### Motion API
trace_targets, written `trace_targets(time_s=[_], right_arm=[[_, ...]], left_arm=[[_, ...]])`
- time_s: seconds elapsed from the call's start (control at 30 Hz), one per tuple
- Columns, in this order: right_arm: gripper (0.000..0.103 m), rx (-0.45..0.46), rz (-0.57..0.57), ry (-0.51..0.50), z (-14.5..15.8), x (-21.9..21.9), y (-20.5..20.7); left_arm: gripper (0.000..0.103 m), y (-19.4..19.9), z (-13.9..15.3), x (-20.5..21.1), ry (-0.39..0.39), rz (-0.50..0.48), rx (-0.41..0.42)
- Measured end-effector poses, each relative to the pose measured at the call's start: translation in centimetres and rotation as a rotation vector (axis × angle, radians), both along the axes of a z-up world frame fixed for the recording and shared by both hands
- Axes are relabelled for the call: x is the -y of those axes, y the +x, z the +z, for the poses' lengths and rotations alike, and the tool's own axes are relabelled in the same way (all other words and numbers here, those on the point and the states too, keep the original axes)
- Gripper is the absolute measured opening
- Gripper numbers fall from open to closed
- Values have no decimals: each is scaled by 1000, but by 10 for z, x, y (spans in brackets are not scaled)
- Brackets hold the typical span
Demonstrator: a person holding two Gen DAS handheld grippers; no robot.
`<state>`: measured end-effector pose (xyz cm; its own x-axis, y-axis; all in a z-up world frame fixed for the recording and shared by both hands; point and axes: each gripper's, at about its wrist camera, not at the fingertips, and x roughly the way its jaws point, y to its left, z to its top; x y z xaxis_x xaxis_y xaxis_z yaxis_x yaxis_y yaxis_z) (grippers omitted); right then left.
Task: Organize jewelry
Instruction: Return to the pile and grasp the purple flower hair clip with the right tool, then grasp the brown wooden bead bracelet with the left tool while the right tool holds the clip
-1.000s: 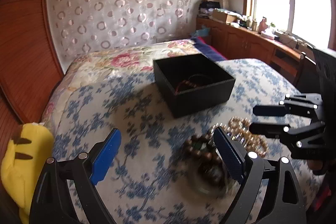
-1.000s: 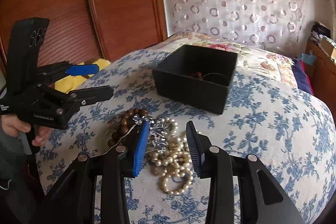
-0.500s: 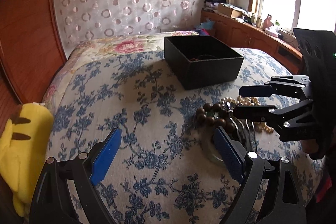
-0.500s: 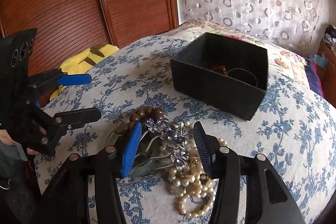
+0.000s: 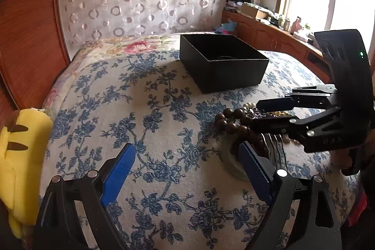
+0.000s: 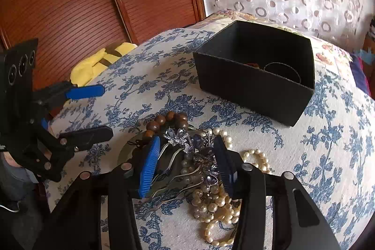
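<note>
A: What changed? Quick.

B: Over the last second the right tongs [image 6: 186, 163] dropped lower into the jewelry pile [image 6: 199, 156] on the bed [image 5: 152, 121]. Before, they hung over the pearls; now the blue pads straddle the silver flower piece [image 6: 181, 141] and the bent wire under it. The black box [image 6: 255, 76] looks closer too.

A: Meaning for the task?

B: I'd judge a pick is being set up: one more item for the box, which already has a dark ring and some beads inside. Most of the pile is still out on the bed.

A: Right tongs' state?

B: About half spread and closing. The flower piece and the pearl necklace [image 6: 215, 203] are between the pads, but the pads aren't pressing yet, so nothing is grasped.

A: Left?

B: Left tongs [image 5: 185, 170] are spread wide, holding nothing, hovering over bare quilt. Their right pad sits just beside the brown bead bracelet [image 5: 234, 123]; contact, can't tell.
</note>
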<state>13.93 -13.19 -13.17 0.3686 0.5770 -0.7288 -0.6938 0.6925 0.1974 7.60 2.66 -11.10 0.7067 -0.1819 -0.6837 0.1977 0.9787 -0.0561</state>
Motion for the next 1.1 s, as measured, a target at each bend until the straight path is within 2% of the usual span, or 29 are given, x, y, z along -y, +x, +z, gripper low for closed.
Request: trace_targets(time_s=[0.1,0.17,0.43,0.7,0.93,1.03,1.1], right_arm=[[46,0,1,1,4,-1,-1],[36,10,-2,0,6,0,-3],[36,4,-13,-3,9,7,-3],[36,76,-54,-3,25,24,-11],[36,98,-96,2,30,44,-11],[36,98,-106,6,30,50,-11],[36,100,-110,4,30,52,-11]], left_arm=[[86,-1,1,2,-2,-3,2],[86,-2,1,3,-1,-6,3],[86,-2,0,5,0,-5,2],[86,7,3,12,-8,-17,-3],[86,28,6,21,-90,-64,-42],[75,35,5,23,-155,-76,-79],[70,38,3,27,-156,-76,-87]])
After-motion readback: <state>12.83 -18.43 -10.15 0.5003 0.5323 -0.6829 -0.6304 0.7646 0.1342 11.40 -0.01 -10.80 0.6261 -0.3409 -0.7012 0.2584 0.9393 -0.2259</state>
